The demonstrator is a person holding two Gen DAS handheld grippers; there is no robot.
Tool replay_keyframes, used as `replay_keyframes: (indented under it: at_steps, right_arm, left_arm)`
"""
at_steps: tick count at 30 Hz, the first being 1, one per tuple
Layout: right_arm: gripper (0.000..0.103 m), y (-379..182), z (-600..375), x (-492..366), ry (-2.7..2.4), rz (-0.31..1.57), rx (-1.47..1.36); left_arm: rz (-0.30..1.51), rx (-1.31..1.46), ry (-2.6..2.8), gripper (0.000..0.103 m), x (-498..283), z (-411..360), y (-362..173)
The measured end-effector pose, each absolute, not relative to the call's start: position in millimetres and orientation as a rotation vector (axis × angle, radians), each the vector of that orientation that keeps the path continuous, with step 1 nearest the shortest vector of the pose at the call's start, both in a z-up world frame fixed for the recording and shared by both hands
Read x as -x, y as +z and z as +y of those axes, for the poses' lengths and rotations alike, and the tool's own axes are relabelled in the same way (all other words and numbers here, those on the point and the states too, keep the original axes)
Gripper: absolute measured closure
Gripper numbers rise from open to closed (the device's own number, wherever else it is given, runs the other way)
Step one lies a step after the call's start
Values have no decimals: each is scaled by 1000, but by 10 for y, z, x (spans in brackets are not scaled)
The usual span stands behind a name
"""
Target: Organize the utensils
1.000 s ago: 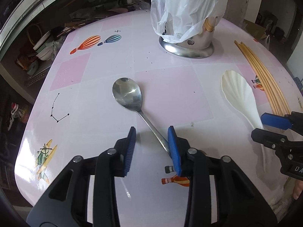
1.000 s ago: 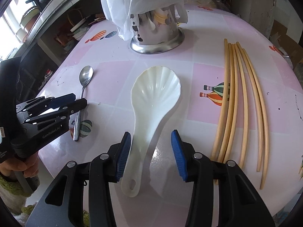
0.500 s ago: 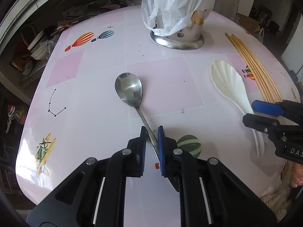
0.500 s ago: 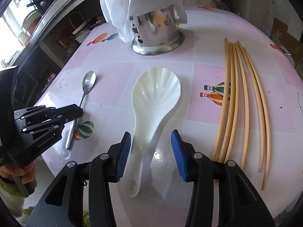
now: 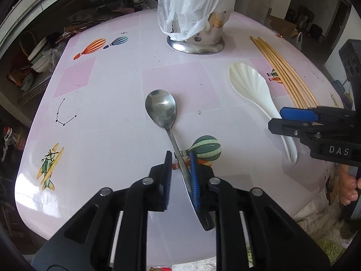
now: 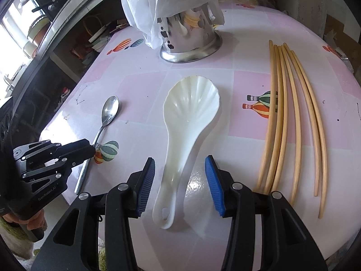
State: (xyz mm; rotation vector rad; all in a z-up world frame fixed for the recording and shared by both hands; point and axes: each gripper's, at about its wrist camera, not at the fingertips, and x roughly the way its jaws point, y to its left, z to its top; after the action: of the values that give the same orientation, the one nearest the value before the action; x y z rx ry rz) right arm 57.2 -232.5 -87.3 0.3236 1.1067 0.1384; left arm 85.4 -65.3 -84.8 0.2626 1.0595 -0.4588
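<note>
A steel spoon [image 5: 161, 110] lies on the pink table [image 5: 108, 135], bowl away from me. My left gripper [image 5: 180, 158] is closed around its handle; the handle leans against the right blue pad, with a small gap at the left pad. It also shows in the right wrist view [image 6: 90, 150], with the spoon [image 6: 109, 109]. A white scalloped rice paddle [image 6: 189, 113] lies flat in the middle. My right gripper [image 6: 179, 164] is open, its fingers on either side of the paddle's handle, just above it. A steel utensil holder [image 6: 189, 38] under a white plastic bag stands at the back.
Several long bamboo chopsticks [image 6: 293, 117] lie side by side at the right of the table. Shelves with clutter [image 5: 33, 63] stand beyond the left edge. The table's near edge is just below both grippers.
My left gripper closed on the spoon handle and drew back, and the handle end now stands raised between the pads. My right gripper stayed open over the paddle handle.
</note>
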Motion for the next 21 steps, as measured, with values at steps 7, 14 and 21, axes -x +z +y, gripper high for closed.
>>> replay_keyframes:
  at_steps: [7,14,21]
  right_arm:
    - [33,-581,-2396,-477,121,988,-330]
    - [17,-233,-2418,-395,67,850,-272]
    - [7,-22,-2464,-318,-48,752,-204]
  left_arm:
    - [935,-138,-418,39,-915,-433,-526]
    - [897,-53,-391,27,-972,-277,-362]
    - [910,35,-475,17,-977,-214,-363]
